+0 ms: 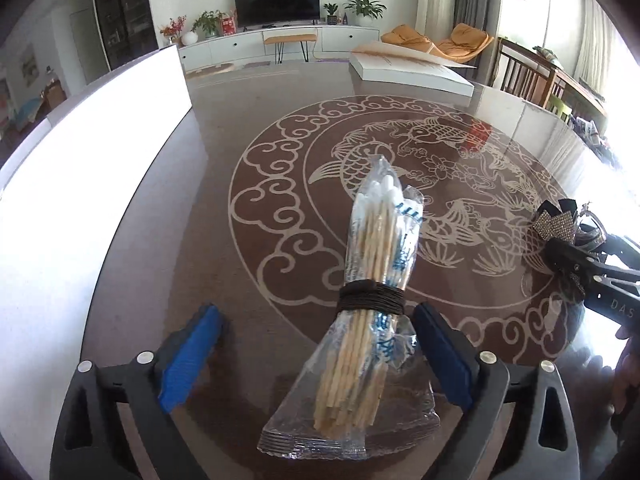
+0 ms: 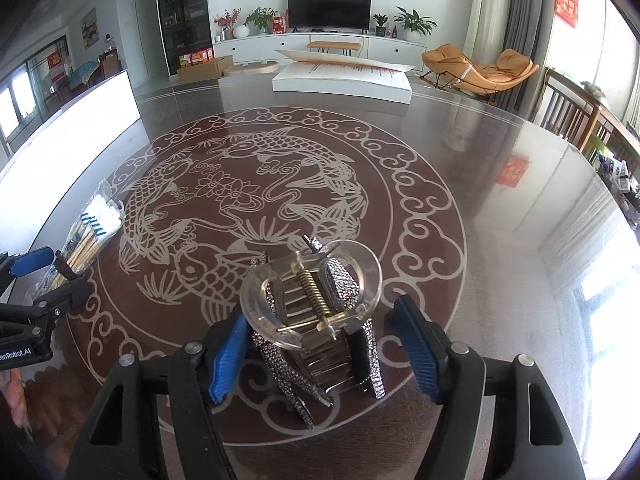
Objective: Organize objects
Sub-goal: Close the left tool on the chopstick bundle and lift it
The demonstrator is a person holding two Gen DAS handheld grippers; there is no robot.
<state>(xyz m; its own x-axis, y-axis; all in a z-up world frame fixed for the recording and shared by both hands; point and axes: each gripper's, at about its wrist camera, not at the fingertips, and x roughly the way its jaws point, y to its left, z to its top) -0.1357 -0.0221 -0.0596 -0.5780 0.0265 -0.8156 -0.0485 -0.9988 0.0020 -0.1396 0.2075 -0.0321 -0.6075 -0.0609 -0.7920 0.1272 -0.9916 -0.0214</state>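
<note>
Daylight is pouring in from windows (image 2: pixel 600 80) on the right, glaring off the glossy dark desk (image 2: pixel 500 208) with its pale carp medallion. A black television (image 2: pixel 329 9) is standing on a long white cabinet (image 2: pixel 320 46), flanked by potted plants (image 2: pixel 414 24). An orange rocking lounger (image 2: pixel 480 70) is sitting beside grey curtains (image 2: pixel 520 32). What may be a glass-fronted dark shelf (image 2: pixel 182 12) is rising on the left.

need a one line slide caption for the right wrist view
Open right gripper straddling a rhinestone hair claw clip on the carp-patterned table, cotton swab bundle at left.
</note>
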